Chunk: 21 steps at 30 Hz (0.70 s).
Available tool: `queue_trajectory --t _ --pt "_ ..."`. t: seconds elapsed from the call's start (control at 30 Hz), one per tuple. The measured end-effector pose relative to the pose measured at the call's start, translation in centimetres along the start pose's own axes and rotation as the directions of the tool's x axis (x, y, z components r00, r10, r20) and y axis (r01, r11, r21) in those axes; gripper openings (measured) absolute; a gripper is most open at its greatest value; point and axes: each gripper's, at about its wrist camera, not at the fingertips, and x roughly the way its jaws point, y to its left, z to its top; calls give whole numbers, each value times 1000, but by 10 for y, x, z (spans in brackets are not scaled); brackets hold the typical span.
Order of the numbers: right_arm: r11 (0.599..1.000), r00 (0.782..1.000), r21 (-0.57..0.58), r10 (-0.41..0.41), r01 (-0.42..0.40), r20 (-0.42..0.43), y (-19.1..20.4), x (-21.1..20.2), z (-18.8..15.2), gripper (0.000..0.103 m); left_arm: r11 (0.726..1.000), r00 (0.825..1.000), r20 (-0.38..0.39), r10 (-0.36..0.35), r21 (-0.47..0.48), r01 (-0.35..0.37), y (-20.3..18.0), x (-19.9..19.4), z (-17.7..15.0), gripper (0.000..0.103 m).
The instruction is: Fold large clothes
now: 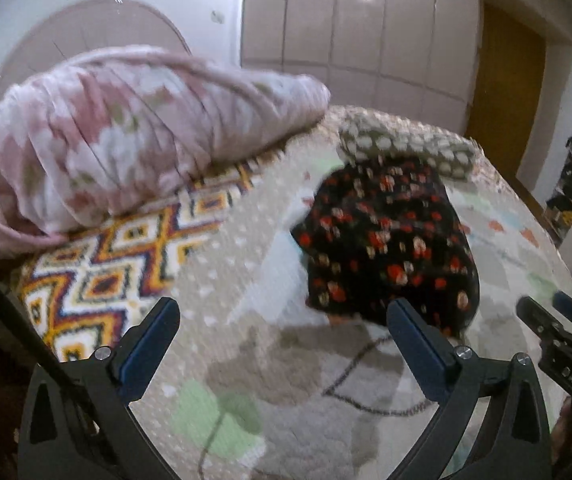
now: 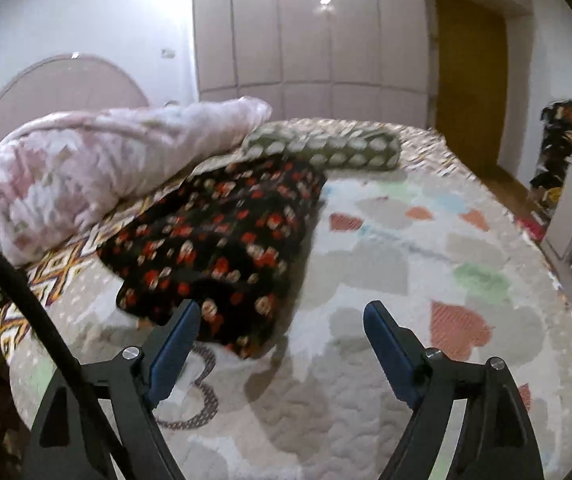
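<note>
Item: black fabric garment printed with red and cream flowers point(image 2: 222, 248), lying in a compact, partly bundled heap on the quilted bedcover with pastel heart patches point(image 2: 425, 280). It is placed toward the far left of the bed, its far edge near a rolled grey-green cloth with white spots point(image 2: 325, 148) and beside a pink-and-white floral duvet heap point(image 2: 98, 160).

Left gripper point(image 1: 284, 336): jaws spread wide, nothing held; it is poised above the bedcover, short of the garment's near edge. The right finger appears to overlap the garment in the picture, but contact cannot be confirmed.

Right gripper point(image 2: 282, 332): jaws spread wide, nothing held; the left finger is seen against the garment's near corner, contact likewise unconfirmed. Its black body point(image 1: 557, 340) shows at the edge of the left wrist view.

Step judged in hand: approach to the garment, no grasp yet made. The next move is judged to call for two separate edges or corners to be pinched, one per gripper, and the cloth to be drawn out flat before any fold is laid.

Not determinable: the garment's type, sleeves, hems and layering, all lost in bunching and motion blur. A geometric orange, white and navy patterned textile point(image 1: 98, 272) is partly covered by the duvet heap. The near bed edge is cut off.
</note>
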Motion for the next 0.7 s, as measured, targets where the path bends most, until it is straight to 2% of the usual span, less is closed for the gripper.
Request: queue_trajectory --t 0.03,0.07,0.1,0.17,0.2,0.3,0.37,0.4,0.5,0.6,0.7 --pt "1000 1000 -10 11 -11 -13 2 3 -1 79 1000 1000 -11 -8 -3 8 0 2 -1 103" --pt "1000 999 -17 26 -26 -25 4 6 -2 65 1000 1000 -23 -15 -9 15 1 6 -4 103" --pt "999 998 -23 46 -47 -41 6 10 -2 55 1000 999 -30 -16 -12 16 2 7 -5 103" --pt "995 992 -23 96 -99 -87 10 24 2 14 1000 999 -47 -18 -20 17 3 11 -6 103" --pt "992 987 -19 119 -122 -104 12 33 6 11 1000 998 -51 -21 -23 19 4 12 -7 103" --pt "989 981 -6 143 -145 -129 18 60 17 11 1000 999 -49 -6 -24 5 6 12 -8 103" --pt "987 971 21 161 -160 -174 19 84 18 11 1000 999 -44 12 -21 -13 8 12 -8 103" --pt "988 966 25 156 -154 -208 20 98 17 10 1000 999 -41 21 -22 -22 10 12 -8 103" --pt "997 947 -29 60 -73 -315 22 130 6 3 999 998 -37 43 -30 -44 17 13 -8 103" --pt "997 947 -74 10 -36 -322 24 128 5 2 997 997 -35 62 -40 -64 21 15 -7 103" --pt "996 953 -71 25 -49 -302 24 114 9 4 995 996 -11 85 -45 -85 22 13 -8 103"
